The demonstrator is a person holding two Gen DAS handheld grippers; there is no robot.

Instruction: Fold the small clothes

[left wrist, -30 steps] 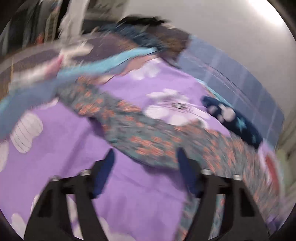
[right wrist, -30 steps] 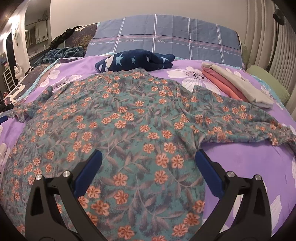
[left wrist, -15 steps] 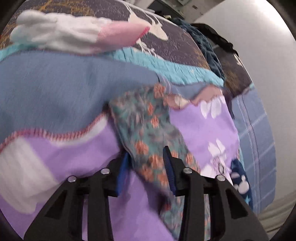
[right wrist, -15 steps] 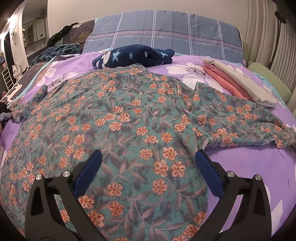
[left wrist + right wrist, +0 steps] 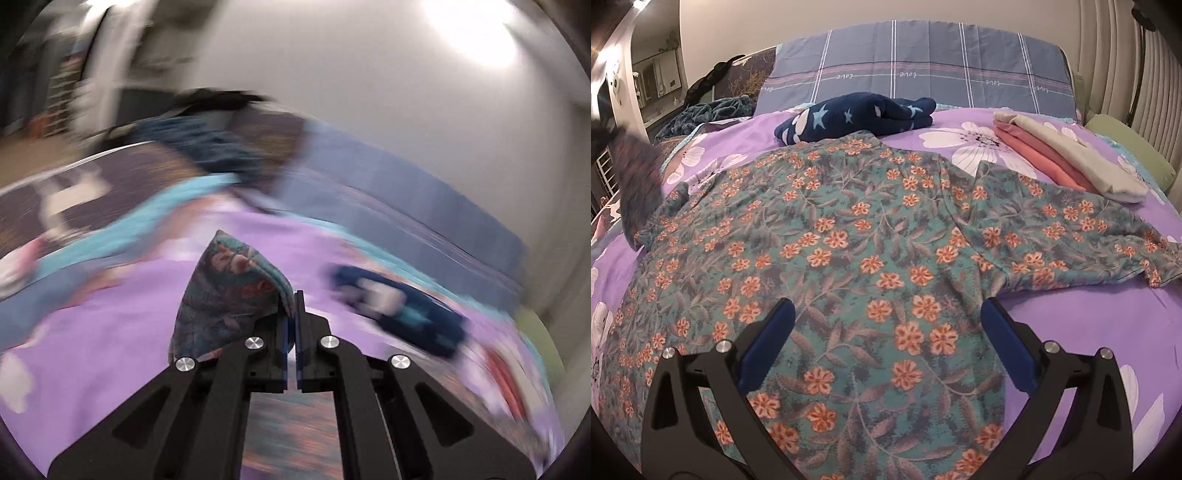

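Left gripper [image 5: 294, 314] was clamped tight on the cuff of the floral top's left sleeve [image 5: 229, 291], cloth bunched up beside its blue pads, probably so the sleeve could be carried in over the body for a first fold. Floral top [image 5: 849, 251] lay spread flat on the purple bedspread [image 5: 1071, 325], middle of the bed; the lifted sleeve showed as a blur at far left of the right wrist view. Right gripper [image 5: 886, 343] hung over the near hem, jaws wide, nothing between them, likely waiting to pin or smooth.

Around: navy star-print garment [image 5: 857, 118] touching the collar at the far edge, folded pink and beige stack [image 5: 1063, 155] far right, just beside the right sleeve [image 5: 1089, 236]. Plaid pillow [image 5: 923, 66] behind. Nothing blocked the fold path over the body.
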